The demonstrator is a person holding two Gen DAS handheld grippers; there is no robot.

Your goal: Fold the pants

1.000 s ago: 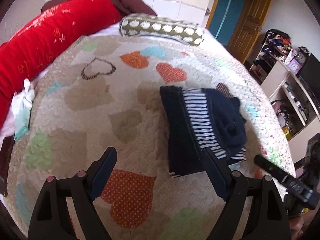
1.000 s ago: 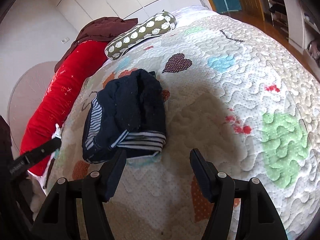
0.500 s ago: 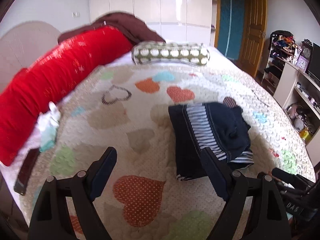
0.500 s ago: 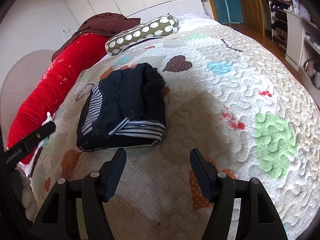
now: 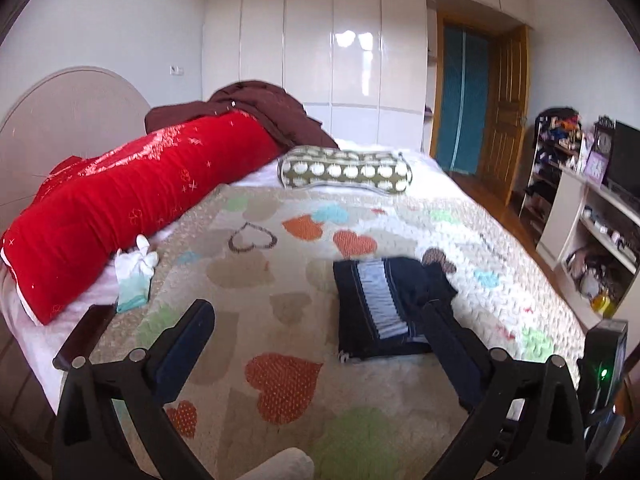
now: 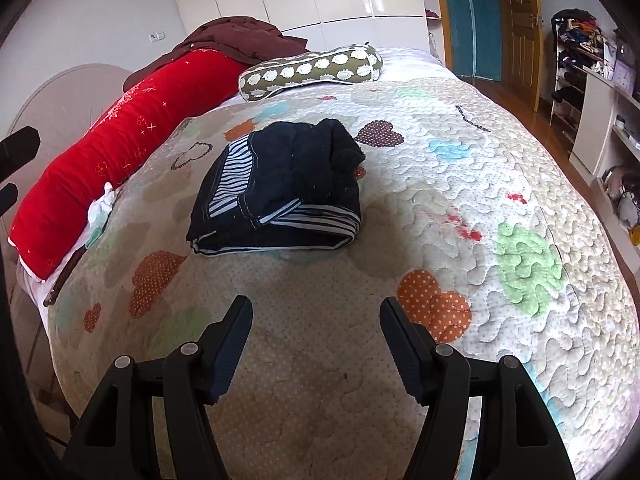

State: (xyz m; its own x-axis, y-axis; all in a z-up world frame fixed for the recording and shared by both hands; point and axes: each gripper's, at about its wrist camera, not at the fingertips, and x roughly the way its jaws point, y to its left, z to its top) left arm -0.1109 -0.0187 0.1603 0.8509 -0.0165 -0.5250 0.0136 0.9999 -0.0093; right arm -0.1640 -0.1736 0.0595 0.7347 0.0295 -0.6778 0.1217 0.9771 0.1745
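Between our two sets of fingers nothing is held: the right gripper point(image 6: 316, 320) hangs above the quilt point(image 6: 460, 184) with its jaws spread wide, and the left gripper point(image 5: 316, 316) is likewise spread, its right finger point(image 5: 448, 340) crossing in front of the near corner of the pants point(image 5: 380, 304) in the left wrist view — whether it touches the cloth we cannot tell. Just ahead of us the pants point(image 6: 280, 196) lie folded into a compact dark navy bundle on the heart-patterned quilt, the striped lining showing along the left edge and at the front fold, with a rumpled lump of fabric sitting on top toward the far right. They rest apart from the right gripper's tips, near the middle of the bed.

Farther out, a long red bolster point(image 5: 132, 200) runs along the left side of the bed, a brown garment point(image 5: 260, 112) heaped on its far end. Beside it lies a green pillow with pale spots point(image 5: 344, 170), and a small white and pale-green cloth point(image 5: 134, 276) sits near the bolster — close to a dark flat object point(image 5: 84, 336) at the mattress edge. Glossy white wardrobes point(image 5: 332, 60) and a wooden door point(image 5: 504, 120) stand behind.
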